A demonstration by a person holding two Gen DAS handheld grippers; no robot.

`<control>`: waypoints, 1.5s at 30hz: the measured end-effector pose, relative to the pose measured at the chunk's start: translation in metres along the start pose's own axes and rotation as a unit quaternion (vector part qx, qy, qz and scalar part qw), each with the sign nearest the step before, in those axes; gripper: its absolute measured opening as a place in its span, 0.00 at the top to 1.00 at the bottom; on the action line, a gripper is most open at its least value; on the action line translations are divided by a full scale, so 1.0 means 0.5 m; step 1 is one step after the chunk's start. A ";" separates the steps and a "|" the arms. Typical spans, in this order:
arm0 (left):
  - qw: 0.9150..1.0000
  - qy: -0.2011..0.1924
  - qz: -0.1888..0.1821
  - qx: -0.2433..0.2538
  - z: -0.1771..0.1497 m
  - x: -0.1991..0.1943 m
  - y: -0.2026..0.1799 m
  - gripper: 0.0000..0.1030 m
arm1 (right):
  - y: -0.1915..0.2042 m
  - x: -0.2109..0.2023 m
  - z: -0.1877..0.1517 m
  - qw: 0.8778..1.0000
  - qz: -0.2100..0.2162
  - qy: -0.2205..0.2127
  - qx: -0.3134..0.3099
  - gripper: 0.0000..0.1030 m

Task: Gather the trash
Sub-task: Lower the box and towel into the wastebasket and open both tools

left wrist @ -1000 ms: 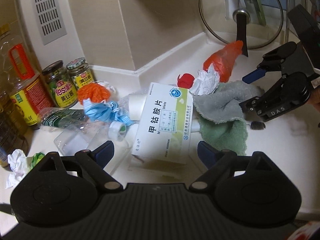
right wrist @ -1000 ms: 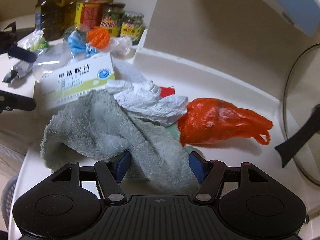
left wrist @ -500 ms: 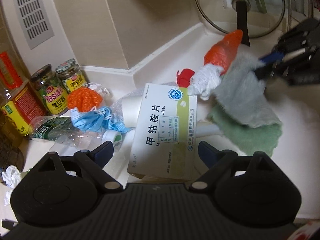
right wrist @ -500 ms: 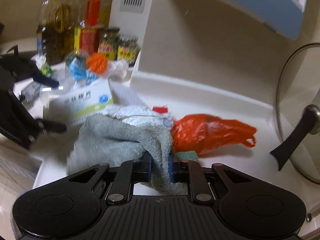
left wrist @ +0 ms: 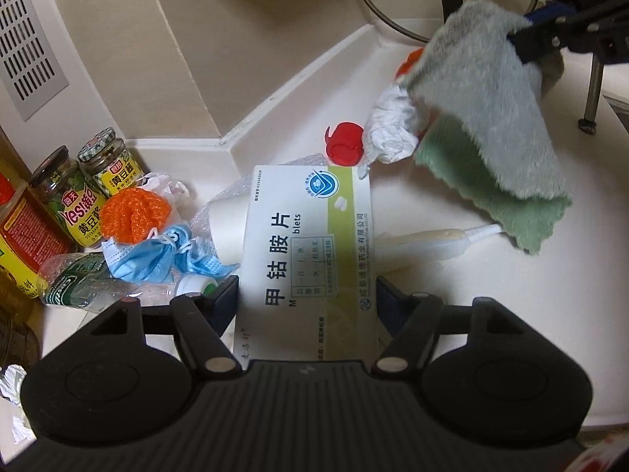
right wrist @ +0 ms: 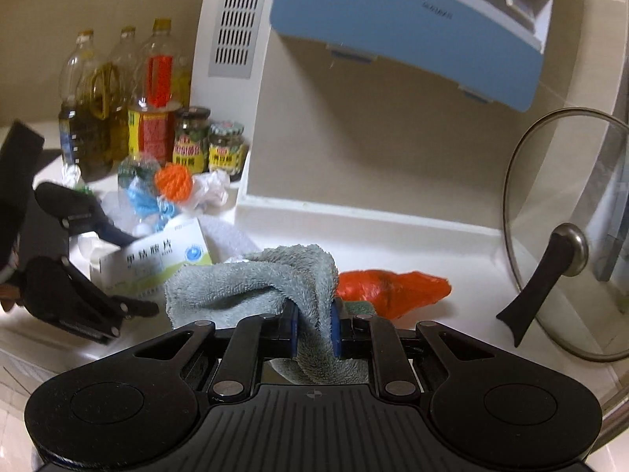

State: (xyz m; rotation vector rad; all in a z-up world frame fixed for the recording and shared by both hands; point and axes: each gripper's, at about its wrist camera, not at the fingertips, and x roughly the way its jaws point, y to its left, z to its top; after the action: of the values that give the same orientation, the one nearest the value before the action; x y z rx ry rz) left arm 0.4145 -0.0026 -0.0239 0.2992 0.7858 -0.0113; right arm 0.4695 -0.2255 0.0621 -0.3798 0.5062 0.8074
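My left gripper [left wrist: 306, 299] has its fingers on both sides of a white and green medicine box [left wrist: 310, 232] and looks shut on it; the box also shows in the right wrist view [right wrist: 157, 261]. My right gripper [right wrist: 312, 328] is shut on a grey and green cloth [right wrist: 271, 275] and holds it lifted off the counter [left wrist: 491, 133]. On the counter lie crumpled white paper [left wrist: 393, 126], a red cap [left wrist: 344, 143], a red plastic bag [right wrist: 389, 289], a blue face mask [left wrist: 157, 255], an orange mesh ball [left wrist: 133, 216] and a crushed clear bottle [left wrist: 86, 283].
Sauce jars [left wrist: 94, 185] and oil bottles [right wrist: 118, 106] stand at the left against the wall. A glass pot lid [right wrist: 566, 232] leans at the right. A white tube-like item [left wrist: 432, 242] lies beside the box. A blue range hood [right wrist: 412, 19] hangs above.
My right gripper closed on the cloth and lifted it up and away to the right. My left gripper moved forward and closed in around the medicine box.
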 end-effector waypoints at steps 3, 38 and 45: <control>1.000 -0.005 0.001 -0.011 0.001 -0.007 0.001 0.33 | -0.002 -0.012 0.008 1.000 -0.005 -0.011 0.001 0.84; 0.992 -0.018 -0.043 -0.117 -0.185 -0.327 -0.021 0.33 | 0.203 -0.258 0.031 0.991 0.080 -0.093 0.058 0.84; 0.988 0.024 -0.059 -0.143 -0.294 -0.362 -0.028 0.33 | 0.301 -0.261 -0.018 0.988 0.123 -0.055 0.074 0.84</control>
State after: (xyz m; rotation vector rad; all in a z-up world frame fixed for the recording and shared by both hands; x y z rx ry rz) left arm 0.1824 0.0054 0.0007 -0.0201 0.8397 -0.0022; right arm 0.2764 -0.2109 0.1084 -0.1352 0.5127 1.0167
